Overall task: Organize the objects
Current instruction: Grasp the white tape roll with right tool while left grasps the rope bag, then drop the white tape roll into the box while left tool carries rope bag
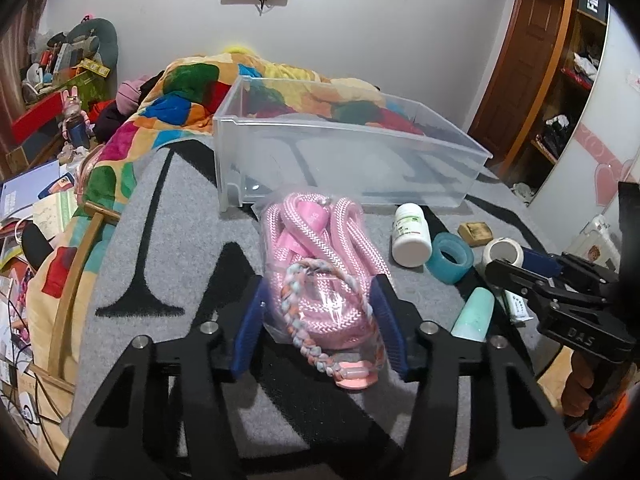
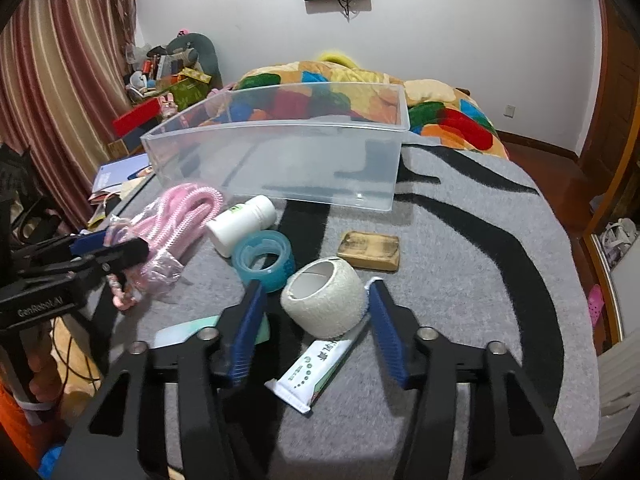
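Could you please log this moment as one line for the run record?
left gripper: open around bagged pink rope | right gripper: open around white tape roll | clear bin: empty

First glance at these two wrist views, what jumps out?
The bagged pink rope sits between the open jaws of the left gripper, just in front of the big clear bin, which looks empty. The white tape roll sits between the open jaws of the right gripper, beside the teal tape roll on the grey mat.
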`<state>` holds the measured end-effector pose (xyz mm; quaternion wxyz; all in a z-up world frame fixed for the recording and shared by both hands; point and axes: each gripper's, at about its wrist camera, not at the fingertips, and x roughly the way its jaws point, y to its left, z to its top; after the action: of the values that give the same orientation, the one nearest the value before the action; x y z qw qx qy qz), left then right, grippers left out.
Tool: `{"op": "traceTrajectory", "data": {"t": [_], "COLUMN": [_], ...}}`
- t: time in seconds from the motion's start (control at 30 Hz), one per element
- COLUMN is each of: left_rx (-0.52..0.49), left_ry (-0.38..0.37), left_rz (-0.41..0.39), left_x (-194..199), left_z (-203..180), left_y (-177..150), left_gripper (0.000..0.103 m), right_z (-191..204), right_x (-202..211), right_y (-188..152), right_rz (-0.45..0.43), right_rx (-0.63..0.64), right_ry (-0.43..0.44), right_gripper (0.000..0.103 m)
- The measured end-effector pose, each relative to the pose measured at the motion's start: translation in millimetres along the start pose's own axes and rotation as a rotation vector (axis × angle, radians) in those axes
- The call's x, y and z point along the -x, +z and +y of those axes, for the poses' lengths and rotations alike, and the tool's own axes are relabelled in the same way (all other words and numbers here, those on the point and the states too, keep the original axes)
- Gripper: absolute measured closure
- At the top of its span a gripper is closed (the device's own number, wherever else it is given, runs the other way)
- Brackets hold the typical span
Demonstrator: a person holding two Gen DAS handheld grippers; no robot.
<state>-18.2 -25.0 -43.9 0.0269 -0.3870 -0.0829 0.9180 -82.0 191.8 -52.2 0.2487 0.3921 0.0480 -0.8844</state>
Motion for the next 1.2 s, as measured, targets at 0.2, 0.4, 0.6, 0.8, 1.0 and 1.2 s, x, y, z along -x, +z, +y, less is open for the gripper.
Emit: {"op": "traceTrajectory", "data": {"t": [0.2, 0.4, 0.6, 0.8, 1.0, 1.2], "left_rx": [0.019, 0.025, 0.019, 0.018, 0.006, 0.006], "left_ry": [-0.001, 0.022, 0.016, -0.009, 0.025, 0.027], "left_rz": [-0.022, -0.052, -0.116, -0.185, -0.223, -0.247], "left_x": [10, 27, 51, 65, 57, 37], "left_z": [8, 13, 16, 19, 20, 22], "left_y": [0, -4, 14, 52, 92, 124], "left_gripper": [0.095, 0.099, 0.099, 0.099, 0.100, 0.100], "right_z": [0, 1, -1, -5, -9, -12], "right_x": [4, 16, 30, 43, 35, 6], "right_y": [0, 3, 15, 43, 80, 110], "right_rz": [-0.023, -0.068, -0.108, -0.153, -0.168, -0.133], "right_rx": [0.008, 0.012, 0.002, 0.001, -0.008, -0.022], "right_ry": [-0.014, -0.021, -0.005, -0.003, -0.004, -0.007], "right_gripper": [0.064, 0.064, 0.064, 0.064, 0.064, 0.064]}}
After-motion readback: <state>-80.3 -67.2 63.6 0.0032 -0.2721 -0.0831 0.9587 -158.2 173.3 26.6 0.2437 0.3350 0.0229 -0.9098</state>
